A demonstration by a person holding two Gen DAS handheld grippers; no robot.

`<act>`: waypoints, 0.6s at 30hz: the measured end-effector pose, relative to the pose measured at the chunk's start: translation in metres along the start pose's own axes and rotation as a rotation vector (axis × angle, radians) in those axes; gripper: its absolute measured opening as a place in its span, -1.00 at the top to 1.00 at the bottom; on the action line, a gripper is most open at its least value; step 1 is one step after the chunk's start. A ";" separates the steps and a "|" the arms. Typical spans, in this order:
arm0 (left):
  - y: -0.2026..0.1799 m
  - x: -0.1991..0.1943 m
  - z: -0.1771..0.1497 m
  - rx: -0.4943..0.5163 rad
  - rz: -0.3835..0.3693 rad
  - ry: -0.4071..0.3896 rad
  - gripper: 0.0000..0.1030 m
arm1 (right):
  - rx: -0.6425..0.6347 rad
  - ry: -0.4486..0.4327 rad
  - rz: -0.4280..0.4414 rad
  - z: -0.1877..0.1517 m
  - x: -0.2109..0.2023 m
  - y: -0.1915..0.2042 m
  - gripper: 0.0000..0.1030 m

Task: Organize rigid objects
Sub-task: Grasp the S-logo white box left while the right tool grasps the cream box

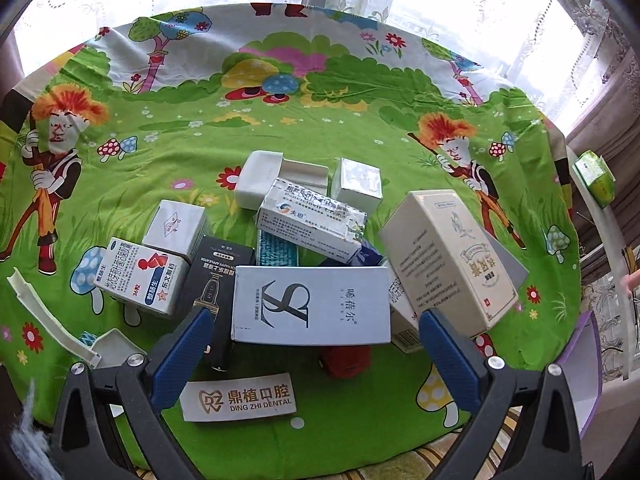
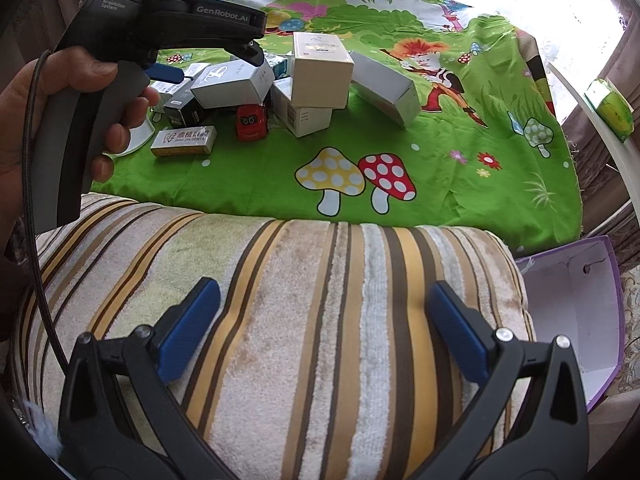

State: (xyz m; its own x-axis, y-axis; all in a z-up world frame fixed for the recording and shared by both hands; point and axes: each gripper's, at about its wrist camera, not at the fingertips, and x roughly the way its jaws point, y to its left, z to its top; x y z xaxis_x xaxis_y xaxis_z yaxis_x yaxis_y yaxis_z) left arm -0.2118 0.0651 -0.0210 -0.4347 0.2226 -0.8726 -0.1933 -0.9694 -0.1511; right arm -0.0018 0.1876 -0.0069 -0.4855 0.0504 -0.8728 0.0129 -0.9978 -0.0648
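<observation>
A pile of cardboard boxes lies on the green cartoon cloth (image 1: 200,152). My left gripper (image 1: 312,320) is open, its jaws on either side of a pale blue-white box with a large logo (image 1: 312,304), apart from it. A tall cream box (image 1: 448,260) leans at the right finger. A black box (image 1: 212,280), a red-and-white medicine box (image 1: 140,276), a red toy car (image 1: 346,360) and a Ding Zhi Dental box (image 1: 240,398) lie around. My right gripper (image 2: 320,308) is open and empty over a striped cushion (image 2: 304,280), well short of the pile (image 2: 280,80).
A purple-edged open box (image 2: 572,304) stands at the right beside the cushion. A green packet (image 2: 610,108) sits on a white rail at the far right. White plastic pieces (image 1: 52,320) lie at the left. Curtains and a bright window are behind.
</observation>
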 end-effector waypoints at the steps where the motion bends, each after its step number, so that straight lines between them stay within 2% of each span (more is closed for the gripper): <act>1: -0.001 0.004 0.000 -0.001 0.014 0.013 -1.00 | -0.003 0.000 -0.002 0.001 0.001 0.000 -1.00; 5: -0.003 0.014 0.001 0.025 0.007 0.029 -0.68 | 0.019 0.003 0.042 0.003 0.003 -0.007 -1.00; 9: -0.003 0.015 -0.001 0.037 -0.002 0.015 -0.67 | 0.000 0.044 0.126 0.014 0.007 -0.017 -1.00; 13: -0.002 0.007 -0.003 0.048 -0.007 -0.018 -0.67 | 0.000 0.034 0.151 0.028 0.007 -0.025 -1.00; 18: 0.002 -0.009 -0.003 0.047 0.008 -0.092 -0.67 | -0.023 -0.100 0.179 0.068 0.002 -0.038 -1.00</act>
State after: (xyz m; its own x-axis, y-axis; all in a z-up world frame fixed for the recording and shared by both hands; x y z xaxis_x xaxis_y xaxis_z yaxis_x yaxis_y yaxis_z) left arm -0.2055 0.0604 -0.0145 -0.5147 0.2255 -0.8272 -0.2297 -0.9658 -0.1203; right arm -0.0628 0.2232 0.0266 -0.5583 -0.1336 -0.8188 0.1265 -0.9891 0.0752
